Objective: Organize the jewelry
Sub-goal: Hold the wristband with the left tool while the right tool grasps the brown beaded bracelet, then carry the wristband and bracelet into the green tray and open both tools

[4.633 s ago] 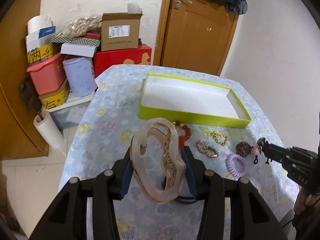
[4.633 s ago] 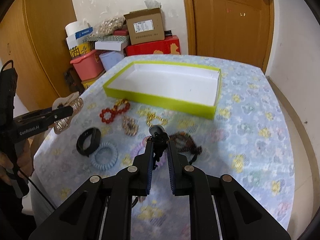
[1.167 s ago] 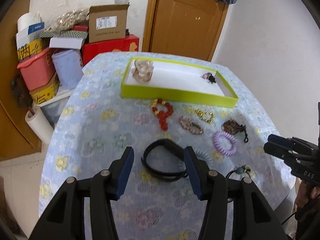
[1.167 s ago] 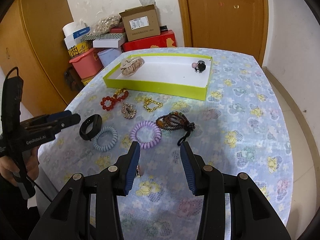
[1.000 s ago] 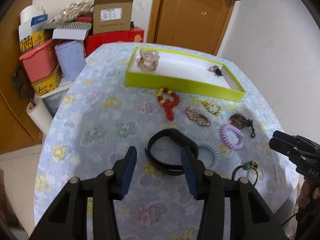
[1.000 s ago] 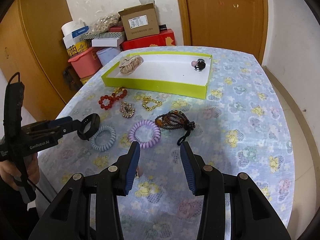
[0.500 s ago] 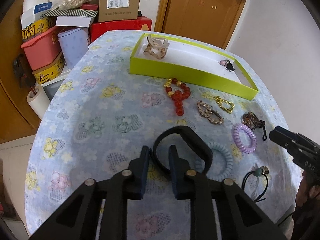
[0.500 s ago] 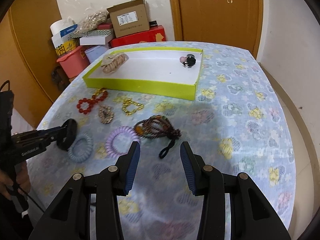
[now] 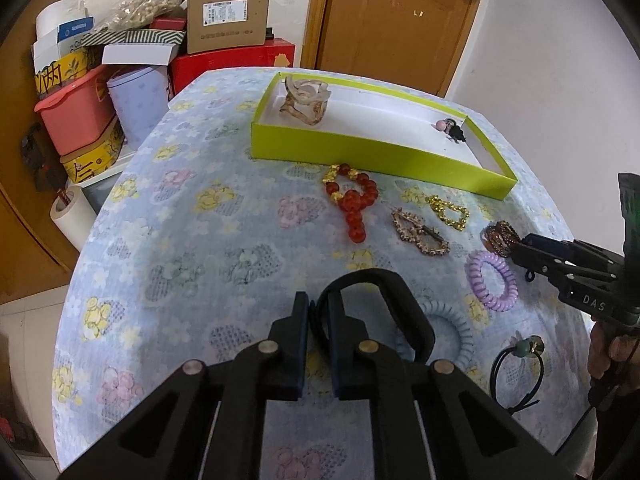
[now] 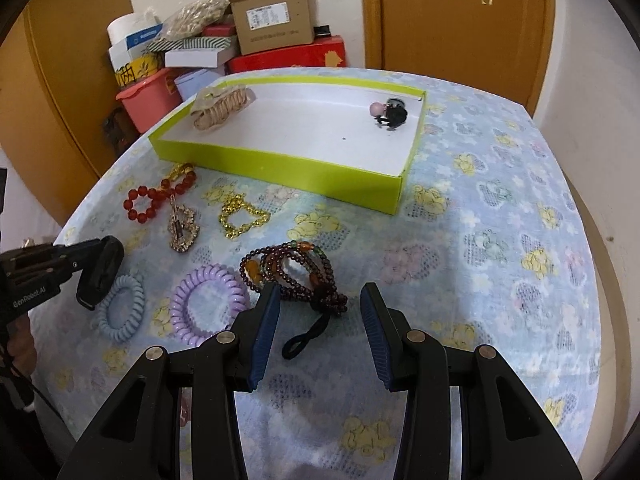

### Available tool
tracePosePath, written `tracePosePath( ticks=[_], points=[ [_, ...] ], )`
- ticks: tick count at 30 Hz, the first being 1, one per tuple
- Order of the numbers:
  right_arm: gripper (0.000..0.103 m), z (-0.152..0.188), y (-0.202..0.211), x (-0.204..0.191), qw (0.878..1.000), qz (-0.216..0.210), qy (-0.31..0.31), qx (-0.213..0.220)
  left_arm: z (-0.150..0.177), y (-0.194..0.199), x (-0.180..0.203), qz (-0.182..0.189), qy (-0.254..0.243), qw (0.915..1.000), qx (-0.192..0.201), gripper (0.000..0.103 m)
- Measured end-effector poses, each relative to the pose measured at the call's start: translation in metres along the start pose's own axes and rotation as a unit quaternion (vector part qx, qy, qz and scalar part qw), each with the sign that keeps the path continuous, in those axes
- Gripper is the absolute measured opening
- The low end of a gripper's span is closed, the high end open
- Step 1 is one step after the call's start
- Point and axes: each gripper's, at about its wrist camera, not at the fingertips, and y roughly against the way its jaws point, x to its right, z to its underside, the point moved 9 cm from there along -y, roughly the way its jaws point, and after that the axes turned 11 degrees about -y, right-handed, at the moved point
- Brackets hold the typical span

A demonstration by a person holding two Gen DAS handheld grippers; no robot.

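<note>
My left gripper (image 9: 319, 309) is shut on a black bangle (image 9: 404, 312), lifted just above the flowered tablecloth; it also shows in the right wrist view (image 10: 100, 268). My right gripper (image 10: 320, 300) is open, its fingers either side of a dark brown bead bracelet (image 10: 292, 270) with a black loop. The lime-green tray (image 9: 376, 156) holds a clear hair claw (image 9: 306, 98) and a small pink-and-black piece (image 9: 450, 128). On the cloth lie a red bead bracelet (image 9: 354, 200), a gold chain (image 9: 448, 212), a rhinestone clip (image 9: 420, 232), a purple coil tie (image 9: 490, 280) and a blue coil tie (image 9: 452, 328).
A black hair tie with a green bead (image 9: 520, 360) lies near the table's right edge. Boxes, a pink tub (image 9: 74, 114) and a paper roll (image 9: 74, 216) are stacked beyond the left edge. A wooden door (image 9: 392, 20) stands behind the table.
My left gripper closed on the black bangle and raised it slightly. My right gripper moved forward and down until its open fingers flank the dark bead bracelet.
</note>
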Motion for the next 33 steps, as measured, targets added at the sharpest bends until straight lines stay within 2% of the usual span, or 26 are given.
tracePosePath(
  ticks=[2, 4, 11, 33],
  points=[
    [0.035, 0.001, 0.0, -0.001, 1.0, 0.002, 0.006, -0.001, -0.001, 0.0, 0.0, 0.002, 0.0, 1.0, 0.001, 0.009],
    [0.018, 0.002, 0.0, -0.002, 1.0, 0.007, 0.012, -0.001, -0.001, 0.001, 0.0, 0.002, 0.0, 1.0, 0.003, 0.009],
    [0.016, 0.005, 0.006, -0.007, 1.0, 0.005, 0.014, 0.006, -0.002, 0.007, 0.001, 0.001, 0.001, 1.0, 0.007, 0.009],
    [0.015, 0.007, 0.067, -0.029, 0.998, -0.02, 0.015, 0.06, -0.015, 0.046, 0.005, 0.009, -0.003, 0.9989, 0.046, 0.009]
  ],
)
